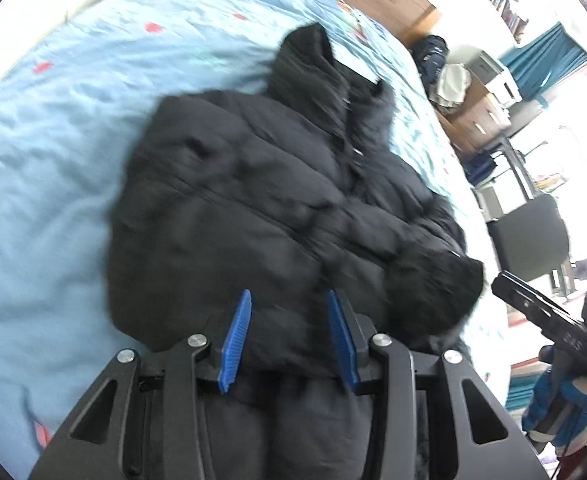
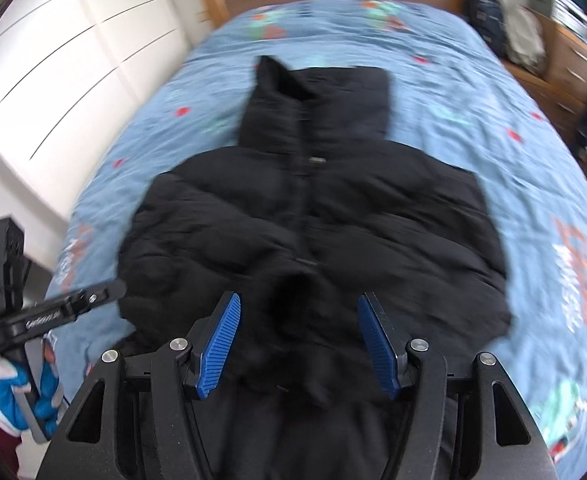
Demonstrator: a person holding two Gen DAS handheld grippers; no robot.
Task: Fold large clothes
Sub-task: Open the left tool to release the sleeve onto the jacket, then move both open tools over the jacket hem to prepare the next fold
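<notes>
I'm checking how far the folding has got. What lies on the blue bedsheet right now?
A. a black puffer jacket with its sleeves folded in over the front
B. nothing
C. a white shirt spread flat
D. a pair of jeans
A: the black puffer jacket lies on the blue bedsheet, collar toward the headboard, both sleeves crossed over its front.

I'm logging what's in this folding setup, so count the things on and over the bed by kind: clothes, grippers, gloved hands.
Black puffer jackets on the blue bedsheet: 1
Grippers: 2, the left gripper and the right gripper, both open above the jacket
Gloved hands: 2, left and right
Total: 5
</notes>
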